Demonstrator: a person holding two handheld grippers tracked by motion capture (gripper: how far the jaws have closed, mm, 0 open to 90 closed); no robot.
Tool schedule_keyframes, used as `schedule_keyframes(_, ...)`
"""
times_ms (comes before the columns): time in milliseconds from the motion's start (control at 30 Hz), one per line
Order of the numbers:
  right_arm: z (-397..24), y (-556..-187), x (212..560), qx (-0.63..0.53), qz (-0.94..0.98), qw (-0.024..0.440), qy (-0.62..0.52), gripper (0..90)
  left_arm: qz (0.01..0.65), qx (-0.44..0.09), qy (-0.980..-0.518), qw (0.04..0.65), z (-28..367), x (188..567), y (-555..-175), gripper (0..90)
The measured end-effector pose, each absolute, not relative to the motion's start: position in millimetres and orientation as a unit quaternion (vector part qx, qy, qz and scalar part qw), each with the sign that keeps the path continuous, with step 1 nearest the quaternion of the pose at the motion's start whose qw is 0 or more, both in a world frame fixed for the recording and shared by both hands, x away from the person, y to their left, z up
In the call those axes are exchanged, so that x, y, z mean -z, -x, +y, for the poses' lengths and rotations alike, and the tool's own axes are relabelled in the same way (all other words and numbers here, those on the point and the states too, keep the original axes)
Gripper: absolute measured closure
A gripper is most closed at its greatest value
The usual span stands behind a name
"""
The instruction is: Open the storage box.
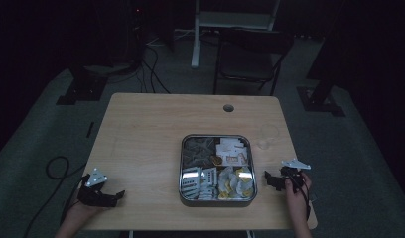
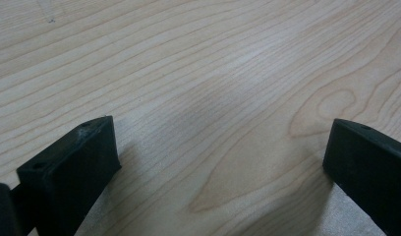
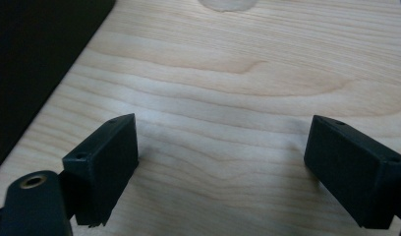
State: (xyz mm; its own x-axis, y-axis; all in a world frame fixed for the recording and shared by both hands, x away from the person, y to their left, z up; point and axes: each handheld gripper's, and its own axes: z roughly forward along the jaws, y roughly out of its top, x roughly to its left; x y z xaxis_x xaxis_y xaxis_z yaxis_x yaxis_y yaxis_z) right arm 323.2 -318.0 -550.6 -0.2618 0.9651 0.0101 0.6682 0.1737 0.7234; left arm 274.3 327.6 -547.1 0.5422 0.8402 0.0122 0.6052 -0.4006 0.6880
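Both my grippers are parked at the near edge of the table [image 1: 156,119] rn. Left gripper [image 1: 113,196] sits by the near-left corner w/ jaws spread wide and nothing but bare wood between them, same story in the left gripper view [image 2: 220,162]. Right gripper [image 1: 270,179] is near the right edge, also wide open and empty, just beside the metal tray [image 1: 180,171] but not touching it afaict; its own view [image 3: 220,164] has only wood grain between the jaws. Tray's square, sits a bit right of center, split into compartments: dark stuff back-left, white cards or packets back-right, striped white packets front-left, yellowish-white wrapped bits front-right. Can't make out what they are exactly, pic's too dim. Folding chair [image 1: 250,54] stands on the floor past the far edge.
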Motion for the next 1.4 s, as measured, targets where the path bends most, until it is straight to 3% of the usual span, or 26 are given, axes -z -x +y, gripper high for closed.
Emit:
schedule_keyframes(667,-314.2,-325.3,550.7,-0.314,0.728,0.236,-0.562,11.2,0.437,-0.179,-0.820,0.323,326.4,545.3,-273.6,4.4)
schedule_keyframes(1400,-314.3,-325.3,550.7,-0.315,0.728,0.236,-0.562,11.2,0.386,-0.159,-0.837,0.353,290.3,528.5,-290.0,4.6)
